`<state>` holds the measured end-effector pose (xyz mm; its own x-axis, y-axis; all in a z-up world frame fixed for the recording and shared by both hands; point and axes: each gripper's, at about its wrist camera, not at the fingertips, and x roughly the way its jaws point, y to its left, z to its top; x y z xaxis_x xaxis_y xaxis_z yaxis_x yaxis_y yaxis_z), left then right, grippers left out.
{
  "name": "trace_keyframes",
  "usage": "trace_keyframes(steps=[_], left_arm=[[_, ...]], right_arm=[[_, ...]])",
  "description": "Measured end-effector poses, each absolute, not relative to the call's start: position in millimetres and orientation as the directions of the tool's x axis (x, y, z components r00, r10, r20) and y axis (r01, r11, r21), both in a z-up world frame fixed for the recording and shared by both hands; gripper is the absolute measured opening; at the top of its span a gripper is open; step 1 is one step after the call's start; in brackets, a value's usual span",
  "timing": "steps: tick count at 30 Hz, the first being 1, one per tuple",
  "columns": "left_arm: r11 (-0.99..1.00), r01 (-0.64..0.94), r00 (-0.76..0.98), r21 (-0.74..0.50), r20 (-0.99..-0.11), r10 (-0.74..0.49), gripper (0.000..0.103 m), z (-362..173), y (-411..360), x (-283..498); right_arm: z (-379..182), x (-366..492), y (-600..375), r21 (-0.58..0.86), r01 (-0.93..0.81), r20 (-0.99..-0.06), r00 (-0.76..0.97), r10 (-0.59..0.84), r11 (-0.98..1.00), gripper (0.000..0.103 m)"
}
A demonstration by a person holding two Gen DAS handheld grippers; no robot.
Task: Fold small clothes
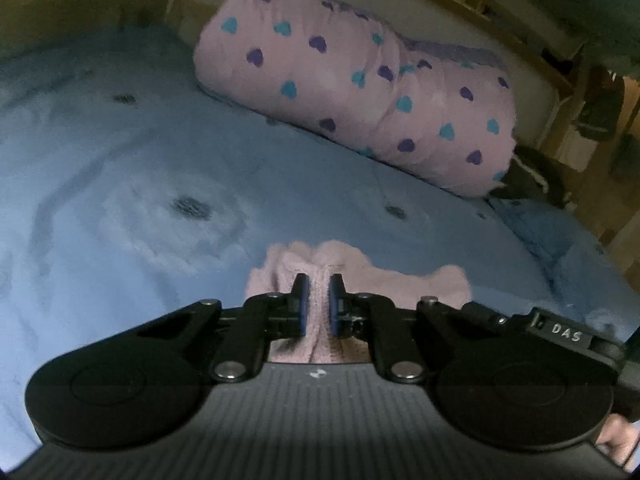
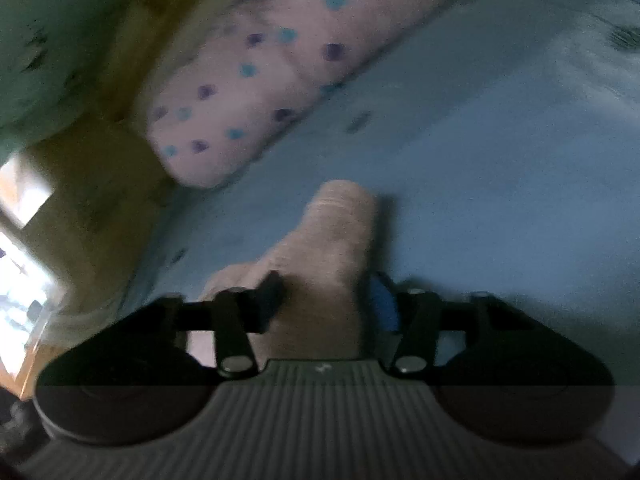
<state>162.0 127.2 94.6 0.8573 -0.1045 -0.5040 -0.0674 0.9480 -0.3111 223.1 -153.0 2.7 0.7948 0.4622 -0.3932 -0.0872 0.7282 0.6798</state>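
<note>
1. Blue fleece blanket point(image 1: 120, 184) spread over a bed as the work surface; rolled pink bedding with purple and teal hearts point(image 1: 360, 80) lying along the far edge against a wooden frame point(image 1: 520, 32).
2. Left gripper point(image 1: 319, 300): jaws drawn nearly together, pinching a ridge of the small pink knitted garment point(image 1: 320, 260) between the blue pads. Fabric bunched up on both sides of the fingers, resting on the blanket.
3. Right gripper point(image 2: 328, 300): jaws partly apart, a thick fold of the same pink garment point(image 2: 340, 232) lying between them. View blurred; cannot tell whether the pads press on the cloth or merely flank it.
4. Garment position: on the blanket close in front of both grippers, well short of the rolled bedding; one narrow end reaching away from the right gripper, flat on the blanket.
5. Step in hand, judged: taking hold of the garment at two points in readiness for a fold.
6. Next move calls for: a firm right-hand grip confirmed first, then both held points carried together over the free end, kept level so edges meet.
7. Risk noted: thick knit slipping from a loose right-hand hold, leaving the fold skewed.
</note>
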Motion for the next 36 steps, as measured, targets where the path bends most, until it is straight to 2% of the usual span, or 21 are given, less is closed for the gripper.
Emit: trace_keyframes(steps=[3,6,10,13,15,19,24,27,29,34,36], left_arm=[[0.960,-0.115,0.834,-0.254,-0.549,-0.046,0.013,85.8,131.7,165.6],[0.964,-0.124,0.810,-0.235,-0.586,-0.039,0.013,78.1,136.2,170.2],[0.955,-0.110,0.818,-0.274,-0.571,-0.070,0.014,78.8,136.4,171.7],[0.963,-0.074,0.821,-0.259,-0.564,-0.089,0.015,80.0,129.9,179.1],[0.973,-0.049,0.820,-0.224,-0.565,-0.089,0.020,81.4,124.2,188.1],[0.980,-0.055,0.819,-0.190,-0.570,-0.065,0.026,88.1,121.8,206.1],[0.981,-0.070,0.837,-0.182,-0.546,-0.041,0.046,98.0,126.1,214.7],[0.980,-0.050,0.840,-0.191,-0.540,-0.063,0.048,99.1,123.8,224.3],[0.980,-0.028,0.831,-0.195,-0.550,-0.086,0.048,96.6,119.1,234.5],[0.947,-0.083,0.762,-0.311,-0.632,-0.141,0.048,75.4,114.2,267.7],[0.948,-0.096,0.738,-0.304,-0.661,-0.137,0.048,69.0,109.9,279.1]], right_arm=[[20.7,223.8,-128.4,0.593,-0.185,-0.374,0.799,0.471,0.784,0.044],[25.2,227.9,-104.1,0.516,-0.246,-0.391,0.784,0.481,0.820,0.044],[19.9,233.8,-79.9,0.351,-0.262,-0.477,0.776,0.412,0.899,0.047],[22.7,226.5,-82.7,0.331,-0.258,-0.484,0.780,0.397,0.908,0.047],[22.9,221.3,-83.7,0.303,-0.252,-0.482,0.791,0.376,0.919,0.047],[23.7,200.8,-97.4,0.333,-0.195,-0.440,0.833,0.335,0.923,0.048],[17.4,187.0,-110.3,0.421,-0.161,-0.383,0.861,0.336,0.893,0.048],[12.1,187.0,-116.2,0.486,-0.147,-0.361,0.864,0.351,0.862,0.049],[8.1,186.1,-118.8,0.500,-0.154,-0.349,0.865,0.360,0.853,0.054],[3.5,184.5,-132.4,0.514,-0.195,-0.351,0.841,0.412,0.836,0.059],[5.5,184.4,-140.5,0.530,-0.182,-0.346,0.845,0.407,0.828,0.061]])
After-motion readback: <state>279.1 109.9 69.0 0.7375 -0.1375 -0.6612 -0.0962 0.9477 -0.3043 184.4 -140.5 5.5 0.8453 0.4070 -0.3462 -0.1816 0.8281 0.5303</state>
